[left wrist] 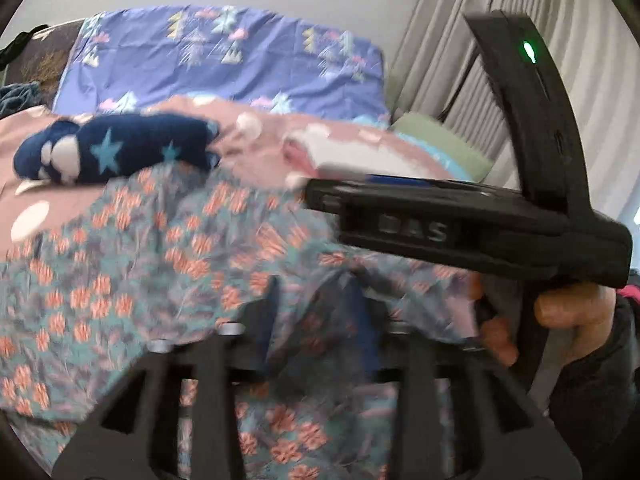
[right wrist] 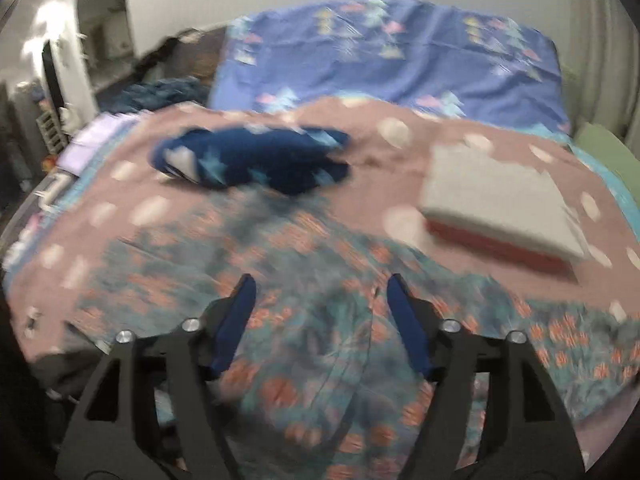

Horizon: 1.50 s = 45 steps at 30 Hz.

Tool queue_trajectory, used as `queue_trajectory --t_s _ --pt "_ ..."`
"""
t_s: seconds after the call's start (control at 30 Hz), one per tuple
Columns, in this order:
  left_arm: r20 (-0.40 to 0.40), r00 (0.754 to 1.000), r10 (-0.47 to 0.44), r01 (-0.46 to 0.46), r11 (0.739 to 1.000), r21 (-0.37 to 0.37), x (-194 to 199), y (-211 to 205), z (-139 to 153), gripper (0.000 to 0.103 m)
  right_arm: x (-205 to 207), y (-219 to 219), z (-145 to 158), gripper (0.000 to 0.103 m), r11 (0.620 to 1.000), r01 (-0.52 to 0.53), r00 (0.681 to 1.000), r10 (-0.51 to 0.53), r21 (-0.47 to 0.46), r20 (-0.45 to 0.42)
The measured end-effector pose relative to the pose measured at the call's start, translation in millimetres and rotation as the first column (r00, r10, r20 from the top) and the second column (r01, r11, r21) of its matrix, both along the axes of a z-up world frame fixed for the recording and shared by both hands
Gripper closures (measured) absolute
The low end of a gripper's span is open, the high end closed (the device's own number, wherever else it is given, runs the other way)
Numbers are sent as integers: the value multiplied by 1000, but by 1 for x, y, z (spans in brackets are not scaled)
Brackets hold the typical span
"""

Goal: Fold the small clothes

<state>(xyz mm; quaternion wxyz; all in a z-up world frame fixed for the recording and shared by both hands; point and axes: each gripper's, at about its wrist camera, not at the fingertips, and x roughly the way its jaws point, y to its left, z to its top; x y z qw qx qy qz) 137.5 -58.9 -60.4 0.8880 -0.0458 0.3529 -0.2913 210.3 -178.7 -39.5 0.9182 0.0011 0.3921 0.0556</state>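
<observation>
The floral garment (right wrist: 304, 320) — teal cloth with orange flowers — lies spread over the lower middle of both views, on a pink bedspread (right wrist: 368, 168) with white dots.

In the right wrist view, the right gripper (right wrist: 320, 320) hangs over it at the bottom centre, its blue-padded fingers (right wrist: 236, 320) standing wide apart with only flat cloth showing in the gap; nothing is pinched.

In the left wrist view, the left gripper (left wrist: 316, 320) sits at the bottom centre, blurred. Its fingers are part-way apart, and a fold of the floral cloth rises between them; whether the pads press on it I cannot tell. The right gripper's black body (left wrist: 472, 232) crosses the right side of that frame, with a hand (left wrist: 568, 320) on its handle at the lower right.

A dark blue garment with light stars (right wrist: 256, 160) lies crumpled in the upper left of the bedspread, apart from the floral one. A folded stack (right wrist: 500, 200) — grey on top, red beneath — rests at the right. Behind them, a blue patterned sheet (right wrist: 380, 52) covers the far end of the bed, and curtains (left wrist: 460, 40) hang at the upper right.
</observation>
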Motion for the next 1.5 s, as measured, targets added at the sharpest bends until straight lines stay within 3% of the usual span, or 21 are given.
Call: queue_trajectory --t_s 0.07,0.13,0.27,0.37,0.47,0.57,0.67,0.77,0.8,0.83,0.87,0.9,0.97,1.07,1.13,1.2,1.23,1.33,1.5 --pt "-17 1000 10 -9 999 34 -2 7 -10 59 -4 -16 -17 45 998 -5 998 9 56 -65" --pt "-14 999 46 -44 996 75 -8 28 -15 49 -10 -29 -30 46 994 -2 995 13 105 -100" --pt "39 985 171 -175 972 157 -19 82 -14 43 -22 -40 -51 46 994 5 991 10 110 -135" --pt "45 951 307 -310 932 188 -23 133 -16 41 -32 -39 -59 46 992 -28 988 46 125 -147" --pt "12 888 460 -452 867 210 -19 185 -23 41 -39 -34 -62 46 995 -52 989 63 84 -136" --pt "-14 849 528 -514 831 215 -15 214 -30 41 -28 -38 -61 46 986 -37 989 59 160 -133" --pt "-90 840 535 -510 836 203 -3 225 -45 40 -5 -48 -61 47 954 -8 985 60 298 -164" --pt "-101 840 533 -502 834 229 2 220 -52 39 21 -51 -68 58 956 59 979 1 286 -205" --pt "-96 841 533 -501 833 236 4 217 -51 39 28 -50 -69 64 956 78 978 -19 281 -207" --pt "-92 841 534 -501 831 241 2 217 -51 39 32 -49 -68 87 958 85 977 -27 274 -210" --pt "-88 841 533 -502 831 241 2 215 -52 41 34 -46 -67 100 961 87 976 -29 263 -215" --pt "-87 842 532 -503 833 230 -1 215 -52 45 33 -43 -63 99 960 84 978 -27 267 -209" --pt "-91 842 532 -508 837 203 -3 220 -52 55 17 -36 -32 99 958 25 997 -3 287 -76" --pt "-105 839 534 -513 840 176 -4 225 -53 56 0 -29 -7 98 981 -13 999 4 193 48" --pt "-101 839 534 -512 839 184 -3 222 -53 56 11 -27 -23 89 999 25 1000 -25 20 9" --pt "-99 840 534 -512 840 182 -4 222 -52 55 19 -34 -44 80 992 90 994 -95 -90 -52" --pt "-102 840 532 -513 842 168 -5 224 -51 55 16 -43 -49 80 991 114 990 -119 -64 -71" --pt "-143 847 512 -506 859 76 -4 236 -48 53 -7 -64 -41 80 979 114 993 -106 168 -55" --pt "-179 857 483 -491 871 0 29 249 -43 46 -40 -37 -30 79 961 -88 995 100 260 -31"
